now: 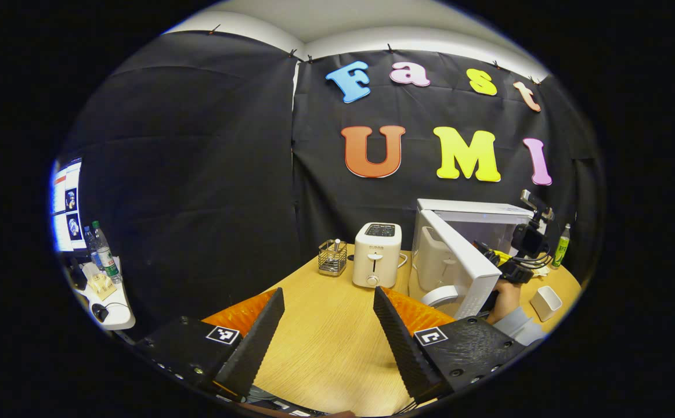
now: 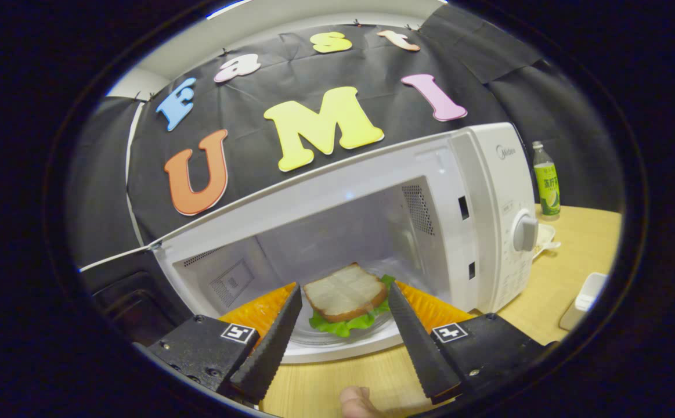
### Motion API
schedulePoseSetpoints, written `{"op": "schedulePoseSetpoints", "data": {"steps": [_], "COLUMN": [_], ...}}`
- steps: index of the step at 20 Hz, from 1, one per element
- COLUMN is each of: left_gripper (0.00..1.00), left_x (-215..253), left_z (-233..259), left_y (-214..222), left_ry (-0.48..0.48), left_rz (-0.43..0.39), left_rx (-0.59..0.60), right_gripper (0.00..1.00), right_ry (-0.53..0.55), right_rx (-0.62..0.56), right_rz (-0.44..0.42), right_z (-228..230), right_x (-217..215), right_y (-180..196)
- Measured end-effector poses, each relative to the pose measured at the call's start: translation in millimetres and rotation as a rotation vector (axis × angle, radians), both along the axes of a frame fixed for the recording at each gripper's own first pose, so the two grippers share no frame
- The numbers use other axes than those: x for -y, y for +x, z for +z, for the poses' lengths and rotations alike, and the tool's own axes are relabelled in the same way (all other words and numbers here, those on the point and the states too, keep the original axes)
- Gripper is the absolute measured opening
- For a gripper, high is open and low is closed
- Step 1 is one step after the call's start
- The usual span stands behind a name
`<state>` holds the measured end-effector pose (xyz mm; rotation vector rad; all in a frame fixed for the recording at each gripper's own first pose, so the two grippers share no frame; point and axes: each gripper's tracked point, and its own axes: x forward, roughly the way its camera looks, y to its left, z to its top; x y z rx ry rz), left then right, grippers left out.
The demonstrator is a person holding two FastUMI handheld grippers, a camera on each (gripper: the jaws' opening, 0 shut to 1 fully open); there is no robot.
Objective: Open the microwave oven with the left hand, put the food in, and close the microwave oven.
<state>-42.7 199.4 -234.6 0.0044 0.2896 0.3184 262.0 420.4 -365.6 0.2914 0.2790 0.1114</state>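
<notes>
- The microwave oven [image 2: 491, 215] is white and boxy, with a round grey dial on the control panel down its right side; it stands on the wooden worktop [image 2: 569, 273].
- Its door [image 1: 459, 264] hangs wide open, swung out to the left; in the left gripper view the pale inner face of the door is turned toward the camera.
- The cavity is pale inside, with vent grilles on the back and side walls.
- The food is a sandwich [image 2: 346, 293]: a square slice of light bread with a brown crust, and green lettuce frilling out beneath it. It lies inside the oven on the clear glass turntable [image 2: 337, 337], near the front opening.
- The right gripper [image 2: 343, 325] sits just in front of the oven mouth, jaws spread wide and empty, the sandwich seen between them but beyond their tips.
- The left gripper [image 1: 328, 328] hangs over bare worktop, well apart from the oven, jaws spread and holding nothing.
- In the left gripper view a hand [image 1: 505, 299] holding the other gripper reaches behind the open door.
- A white toaster [image 1: 376, 254] and a wire holder [image 1: 332, 257] stand left of the oven; a green bottle [image 2: 546, 183] stands to its right.
</notes>
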Motion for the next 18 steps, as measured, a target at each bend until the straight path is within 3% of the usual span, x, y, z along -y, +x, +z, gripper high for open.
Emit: {"op": "schedulePoseSetpoints", "data": {"steps": [5,6,7,8,9,10,11,12,13,14,15,16,17,18], "left_gripper": [0.93,0.93,0.93,0.93,0.69,0.59,0.51,0.51,0.32,0.12,0.00,0.04,0.00,0.00], "left_x": [-12,-14,-19,-19,-24,-29,-30,-32,-36,-40,-39,-39,-35,-33], "left_z": [0,2,1,3,6,4,2,-2,-1,-2,2,-8,-3,-4], "left_y": [12,14,16,18,17,17,20,23,21,20,20,37,20,17], "left_ry": [0.004,0.017,0.034,0.050,0.064,0.066,0.058,0.038,0.014,-0.018,-0.039,-0.045,-0.049,-0.042], "left_rz": [0.016,0.015,0.022,0.017,0.032,0.049,0.053,0.060,0.076,0.087,0.087,0.077,0.060,0.048], "left_rx": [0.049,0.061,0.070,0.086,0.102,0.106,0.109,0.113,0.121,0.129,0.150,0.160,0.158,0.161], "right_gripper": [0.89,0.98,0.91,1.00,1.00,0.92,1.00,0.91,1.00,1.00,1.00,1.00,1.00,0.91], "right_ry": [-0.126,-0.140,-0.143,-0.149,-0.160,-0.176,-0.184,-0.187,-0.186,-0.183,-0.178,-0.177,-0.183,-0.195], "right_rx": [0.031,0.035,0.034,0.038,0.050,0.074,0.103,0.129,0.152,0.168,0.182,0.192,0.197,0.209], "right_rz": [0.070,0.093,0.119,0.148,0.166,0.162,0.158,0.163,0.171,0.182,0.188,0.190,0.188,0.178], "right_z": [45,55,63,74,86,102,118,133,146,159,172,183,192,202], "right_x": [30,35,40,44,52,64,77,86,96,105,115,126,139,152], "right_y": [-30,-39,-50,-61,-71,-79,-87,-95,-105,-114,-122,-130,-137,-144]}}
